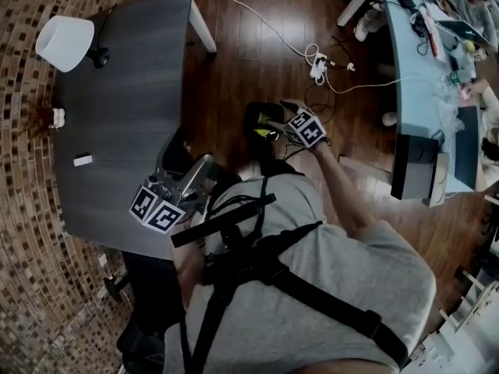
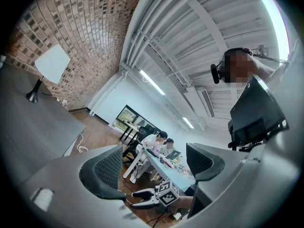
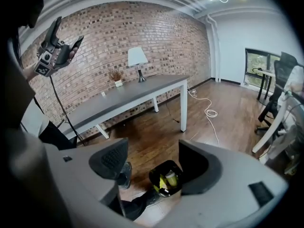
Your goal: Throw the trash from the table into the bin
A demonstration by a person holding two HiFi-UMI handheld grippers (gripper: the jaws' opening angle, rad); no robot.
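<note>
A black bin (image 1: 257, 118) stands on the wood floor beside the grey table (image 1: 125, 92). My right gripper (image 1: 274, 123) hangs over it, pointing down, open and empty. In the right gripper view the bin (image 3: 159, 171) lies below the open right gripper (image 3: 152, 163), with yellow and green trash (image 3: 170, 178) inside. A small white scrap (image 1: 82, 160) lies on the table near its left edge. My left gripper (image 1: 195, 179) is held level at the table's near corner. In its own view the left gripper (image 2: 156, 167) is open with nothing between the fingers.
A white lamp (image 1: 66, 41) and a small potted plant (image 1: 54, 117) stand on the table's far left. White cables (image 1: 312, 53) trail over the floor. A long light desk (image 1: 421, 92) with people seated at it runs along the right. Brick wall (image 3: 95, 37) behind the table.
</note>
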